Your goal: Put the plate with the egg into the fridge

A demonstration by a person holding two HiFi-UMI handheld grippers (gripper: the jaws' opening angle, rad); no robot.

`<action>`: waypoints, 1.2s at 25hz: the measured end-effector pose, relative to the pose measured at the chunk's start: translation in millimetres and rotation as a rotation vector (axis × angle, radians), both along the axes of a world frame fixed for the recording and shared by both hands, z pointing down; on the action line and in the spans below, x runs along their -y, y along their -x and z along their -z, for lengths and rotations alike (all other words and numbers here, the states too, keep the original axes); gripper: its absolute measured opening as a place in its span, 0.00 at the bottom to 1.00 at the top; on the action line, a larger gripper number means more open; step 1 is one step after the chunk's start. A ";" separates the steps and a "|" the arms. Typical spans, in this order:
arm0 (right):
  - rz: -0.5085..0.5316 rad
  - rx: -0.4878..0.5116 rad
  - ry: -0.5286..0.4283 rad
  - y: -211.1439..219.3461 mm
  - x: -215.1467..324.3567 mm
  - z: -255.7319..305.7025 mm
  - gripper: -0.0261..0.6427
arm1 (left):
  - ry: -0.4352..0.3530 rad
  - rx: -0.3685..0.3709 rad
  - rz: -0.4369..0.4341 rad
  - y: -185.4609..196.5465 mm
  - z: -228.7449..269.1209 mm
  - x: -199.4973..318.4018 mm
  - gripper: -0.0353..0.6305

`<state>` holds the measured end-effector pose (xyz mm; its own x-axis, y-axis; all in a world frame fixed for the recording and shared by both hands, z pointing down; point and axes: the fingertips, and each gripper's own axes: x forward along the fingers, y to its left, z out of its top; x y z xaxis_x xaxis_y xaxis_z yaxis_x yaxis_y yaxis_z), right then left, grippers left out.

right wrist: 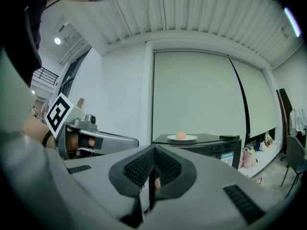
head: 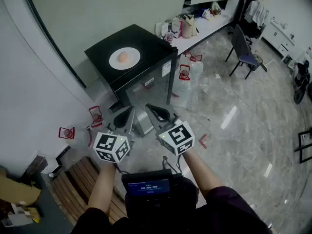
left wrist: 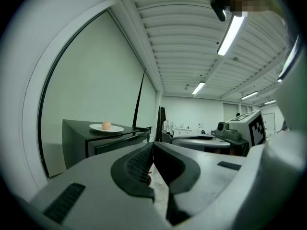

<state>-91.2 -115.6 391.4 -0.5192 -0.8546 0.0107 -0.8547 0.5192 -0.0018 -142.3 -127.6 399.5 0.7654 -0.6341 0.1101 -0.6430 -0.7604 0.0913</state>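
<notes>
A black mini fridge (head: pixel 146 67) stands against the wall with its door closed. On its top lies a white plate (head: pixel 124 58) with a brownish egg (head: pixel 123 56) in the middle. Both grippers hang side by side well short of the fridge, pointing toward it. The left gripper (head: pixel 128 112) is shut with nothing between its pads. The right gripper (head: pixel 151 107) is likewise shut and empty. In the left gripper view the plate (left wrist: pixel 106 128) and egg (left wrist: pixel 106 125) show far off at the left beyond the shut gripper (left wrist: pixel 152 146). The right gripper view shows the egg (right wrist: pixel 181 135) straight ahead above its shut gripper (right wrist: pixel 154 150).
Water jugs with red handles (head: pixel 184 84) stand right of the fridge, and others (head: pixel 96 116) left of it near the wall. A white counter (head: pixel 200 26) with clutter runs behind, with a chair (head: pixel 243 55) beside it. A wooden pallet (head: pixel 80 184) and cardboard boxes (head: pixel 14 194) lie at the lower left.
</notes>
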 end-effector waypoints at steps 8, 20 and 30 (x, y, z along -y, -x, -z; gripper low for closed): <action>-0.008 0.010 -0.004 -6.1 2.3 -4.8 0.05 | 0.015 0.006 0.010 -2.2 -8.8 2.1 0.07; -0.031 0.007 0.044 -1.1 4.0 -28.6 0.06 | 0.027 0.013 0.101 11.3 -28.5 5.2 0.07; -0.165 -0.029 0.141 42.8 30.3 -96.7 0.06 | 0.076 0.072 0.028 50.6 -87.7 35.0 0.07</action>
<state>-133.9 -145.8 488.1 -0.3700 -0.9170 0.1487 -0.9288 0.3685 -0.0386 -192.9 -162.6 487.3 0.7359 -0.6428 0.2128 -0.6708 -0.7348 0.1005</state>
